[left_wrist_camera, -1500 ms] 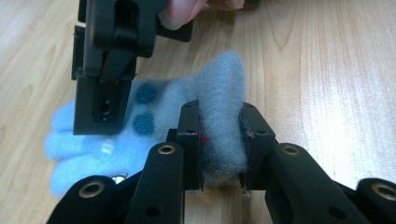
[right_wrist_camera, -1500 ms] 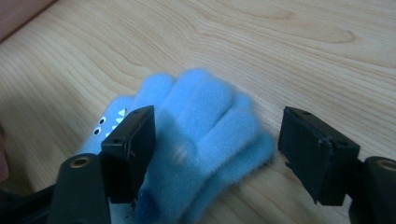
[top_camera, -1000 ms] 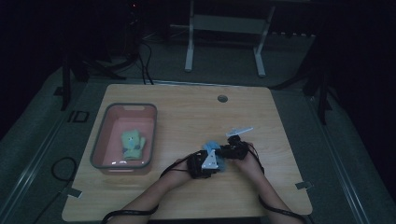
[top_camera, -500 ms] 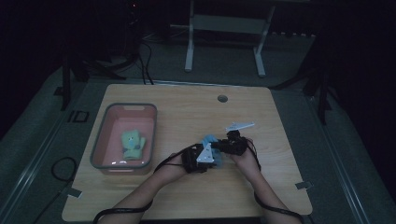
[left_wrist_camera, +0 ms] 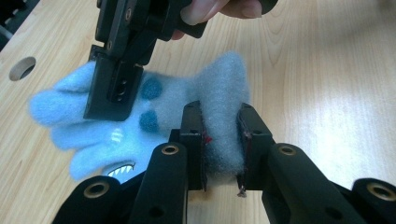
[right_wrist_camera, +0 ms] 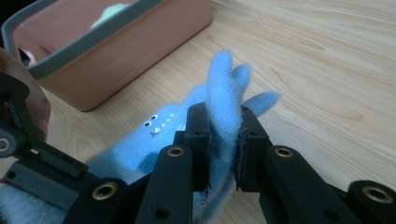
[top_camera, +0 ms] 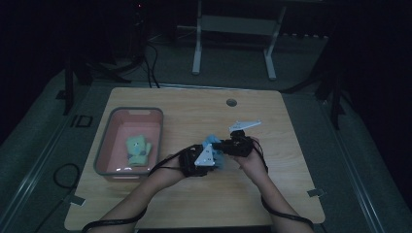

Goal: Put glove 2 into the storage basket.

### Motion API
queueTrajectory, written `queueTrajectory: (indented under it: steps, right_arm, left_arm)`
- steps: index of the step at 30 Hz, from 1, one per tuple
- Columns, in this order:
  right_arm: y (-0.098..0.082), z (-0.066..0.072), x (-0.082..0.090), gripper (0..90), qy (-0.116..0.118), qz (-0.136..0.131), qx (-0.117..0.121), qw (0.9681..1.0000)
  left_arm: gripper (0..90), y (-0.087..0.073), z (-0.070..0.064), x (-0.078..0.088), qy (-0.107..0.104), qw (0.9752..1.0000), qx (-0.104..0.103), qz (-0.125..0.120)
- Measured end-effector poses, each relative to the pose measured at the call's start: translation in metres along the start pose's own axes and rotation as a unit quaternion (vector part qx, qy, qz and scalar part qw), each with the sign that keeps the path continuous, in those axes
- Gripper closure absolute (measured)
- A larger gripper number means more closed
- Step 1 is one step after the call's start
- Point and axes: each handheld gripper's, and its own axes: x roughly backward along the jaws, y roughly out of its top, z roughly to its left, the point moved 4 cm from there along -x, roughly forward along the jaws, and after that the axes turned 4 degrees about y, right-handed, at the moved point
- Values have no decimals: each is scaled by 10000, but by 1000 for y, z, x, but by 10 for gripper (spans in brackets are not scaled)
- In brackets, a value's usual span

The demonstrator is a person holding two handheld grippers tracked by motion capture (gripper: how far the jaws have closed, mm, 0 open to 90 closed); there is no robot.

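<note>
1. High view: the left tongs and right tongs meet over the middle of the bench, with the blue plush glove between them. A pink bin stands to the left, holding a green plush item.
2. Left gripper view: the left tongs clamp the glove's cuff end.
3. Right gripper view: the right tongs clamp the glove near its fingers, above the bench and near the bin.

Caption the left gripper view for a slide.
Left claw and right claw both clamp a fuzzy blue glove above the wooden table.
</note>
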Motion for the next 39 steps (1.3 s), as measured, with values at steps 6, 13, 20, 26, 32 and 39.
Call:
queueTrajectory:
  steps: [6, 13, 20, 26, 32, 39]
  right_arm:
    - [12, 11, -5, 786, 57, 0, 98, 9999]
    - [27, 22, -11, 787, 79, -21, 251, 9997]
    - [42, 33, -18, 788, 167, -64, 345, 9992]
    - [59, 40, -32, 788, 311, -5, 408, 9987]
    - [78, 55, -49, 788, 405, -25, 535, 9977]
    - [96, 72, -68, 790, 503, 37, 710, 9962]
  left_arm:
    - [765, -3, 3, 12, 65, 9999, -22, 142]
    - [765, -5, 9, 29, 173, 9996, 8, 201]
    - [765, -9, 14, 45, 287, 9993, 57, 241]
    - [766, -18, 20, 57, 395, 9987, 146, 304]
    - [766, -35, 31, 78, 526, 9975, 286, 385]
    - [766, -53, 38, 96, 641, 9959, 502, 386]
